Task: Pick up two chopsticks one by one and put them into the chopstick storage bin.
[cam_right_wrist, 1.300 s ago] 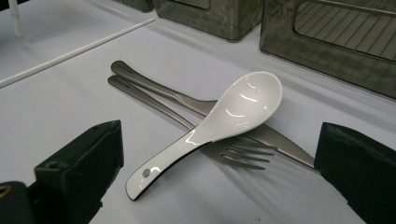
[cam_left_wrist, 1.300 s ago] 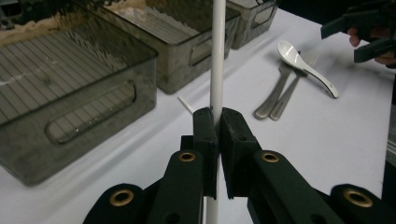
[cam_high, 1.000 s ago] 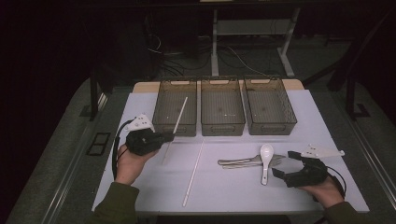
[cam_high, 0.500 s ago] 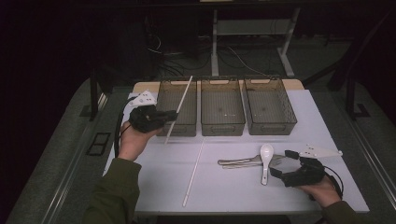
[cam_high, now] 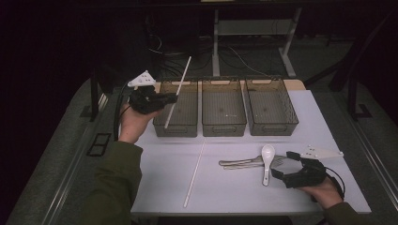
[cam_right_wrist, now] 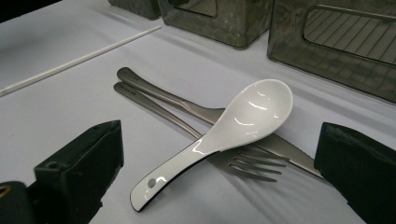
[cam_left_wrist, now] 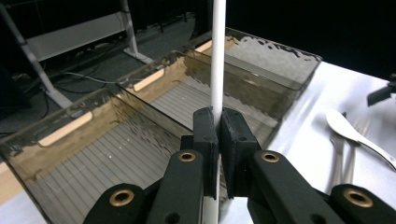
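The long thin white plastic chopstick (cam_high: pixel 177 91) is clamped between the jaws of the left tongs (cam_high: pixel 170 98), which grasp it a little below its middle. It stands tilted, its upper end leaning away toward the dark back of the room and its lower end hanging over the leftmost smoky translucent plastic bin (cam_high: pixel 176 126). In the left gripper view the chopstick (cam_left_wrist: pixel 217 56) rises straight up out of the clenched pads of the left tongs (cam_left_wrist: pixel 218 133), with the row of bins spread out behind it.

A second white chopstick (cam_high: pixel 194 173) lies flat on the white-covered desk (cam_high: pixel 155 183), in front of the bins and well apart from both tongs. To its right lie a steel knife (cam_high: pixel 239 161) and a steel fork (cam_high: pixel 256 164) side by side, with a white ceramic soup spoon (cam_high: pixel 267 161) resting across them (its bowl toward the bins).

The right tongs (cam_high: pixel 280 164) rest near the desk's right front, jaws spread wide and grasping nothing; in the right gripper view the spoon (cam_right_wrist: pixel 224 135) lies between the parted pads of the right tongs (cam_right_wrist: pixel 219 163), untouched.
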The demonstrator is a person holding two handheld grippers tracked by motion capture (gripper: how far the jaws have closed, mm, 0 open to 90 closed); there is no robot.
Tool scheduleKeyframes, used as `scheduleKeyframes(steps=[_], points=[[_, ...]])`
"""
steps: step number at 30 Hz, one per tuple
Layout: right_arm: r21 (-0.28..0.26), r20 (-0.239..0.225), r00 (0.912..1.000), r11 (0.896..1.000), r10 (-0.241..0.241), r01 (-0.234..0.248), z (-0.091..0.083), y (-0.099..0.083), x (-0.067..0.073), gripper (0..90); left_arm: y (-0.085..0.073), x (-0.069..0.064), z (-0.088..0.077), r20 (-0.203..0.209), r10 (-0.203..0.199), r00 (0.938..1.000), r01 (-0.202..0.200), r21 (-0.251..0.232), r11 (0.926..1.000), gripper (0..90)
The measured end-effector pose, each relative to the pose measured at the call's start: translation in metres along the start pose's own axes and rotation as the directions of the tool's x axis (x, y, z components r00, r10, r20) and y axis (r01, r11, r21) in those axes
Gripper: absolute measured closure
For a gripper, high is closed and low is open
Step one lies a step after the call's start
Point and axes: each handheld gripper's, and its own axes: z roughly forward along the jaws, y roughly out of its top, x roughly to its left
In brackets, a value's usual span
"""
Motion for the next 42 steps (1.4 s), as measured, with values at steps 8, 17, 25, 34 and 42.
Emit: scheduleKeyframes(steps=[8,17,25,34,42], points=[[-0.003,0.003,1.0,1.0,-0.001,0.001,-0.001,0.0,0.0,1.3,-0.001,0.023,0.013,-0.038,-0.037,0.9986,0.037,-0.006,0.9993,84.2],[-0.001,0.005,1.0,1.0,0.0,0.0,-0.001,-0.001,0.0,1.3,-0.024,0.05,0.026,-0.108,-0.103,0.9887,0.109,0.046,0.993,84.2],[0.0,0.006,1.0,1.0,0.001,-0.001,-0.002,-0.001,0.0,1.3,-0.048,0.06,0.04,-0.14,-0.135,0.981,0.152,0.121,0.9809,84.1],[0.0,0.007,1.0,1.0,0.002,-0.002,-0.003,-0.001,-0.001,1.3,-0.064,0.062,0.053,-0.154,-0.165,0.9743,0.194,0.202,0.96,84.1],[0.002,0.008,1.0,1.0,0.001,-0.001,-0.002,-0.001,0.0,1.3,-0.069,0.061,0.067,-0.18,-0.163,0.9701,0.204,0.24,0.9491,83.7]])
